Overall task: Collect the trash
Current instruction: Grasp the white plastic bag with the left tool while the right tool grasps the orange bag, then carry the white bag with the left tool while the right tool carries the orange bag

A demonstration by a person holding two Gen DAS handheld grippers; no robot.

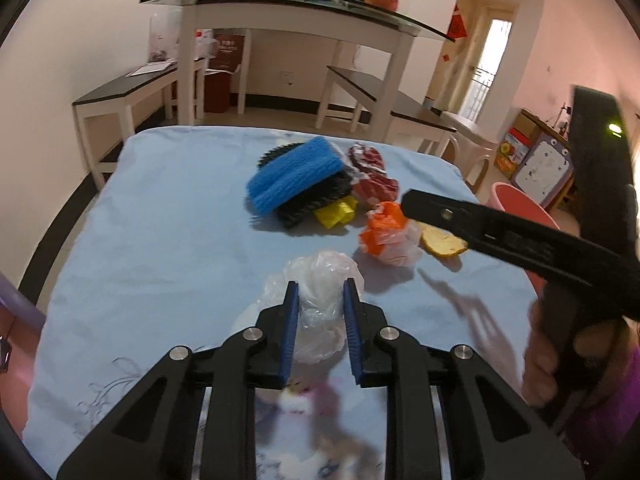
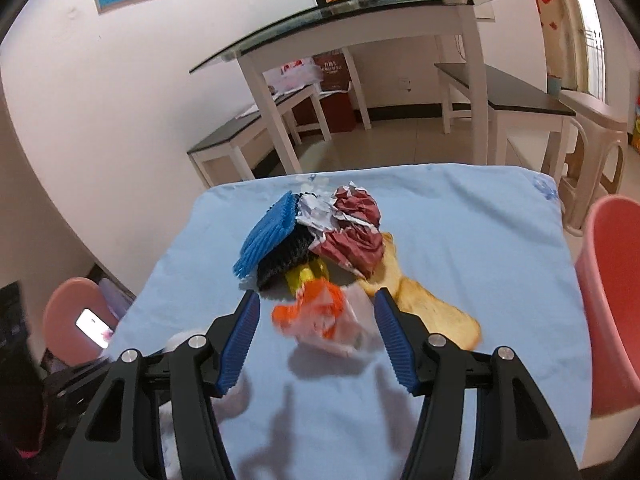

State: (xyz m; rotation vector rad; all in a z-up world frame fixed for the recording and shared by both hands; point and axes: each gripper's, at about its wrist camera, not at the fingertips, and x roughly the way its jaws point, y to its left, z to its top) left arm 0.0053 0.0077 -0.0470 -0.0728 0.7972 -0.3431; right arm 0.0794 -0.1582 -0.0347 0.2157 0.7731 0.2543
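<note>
Trash lies on a table under a light blue cloth [image 1: 160, 240]. My left gripper [image 1: 320, 300] has its blue pads on both sides of a crumpled clear plastic bag [image 1: 324, 276], squeezing it. My right gripper [image 2: 316, 312] is open above an orange-and-white wrapper [image 2: 320, 312], also seen in the left wrist view [image 1: 386, 236]. Behind lie a blue foam net [image 2: 268, 236], a black foam net [image 2: 284, 260], a yellow scrap [image 2: 304, 276], crumpled red-and-white paper [image 2: 352, 232] and a yellow fruit peel [image 2: 432, 312]. The right gripper's body [image 1: 520, 240] shows in the left wrist view.
A pink bin [image 2: 612, 300] stands at the table's right edge. A pink stool with a lit phone [image 2: 76, 320] is at the left. A glass-topped white table [image 2: 360, 12] and dark benches [image 2: 512, 92] stand behind.
</note>
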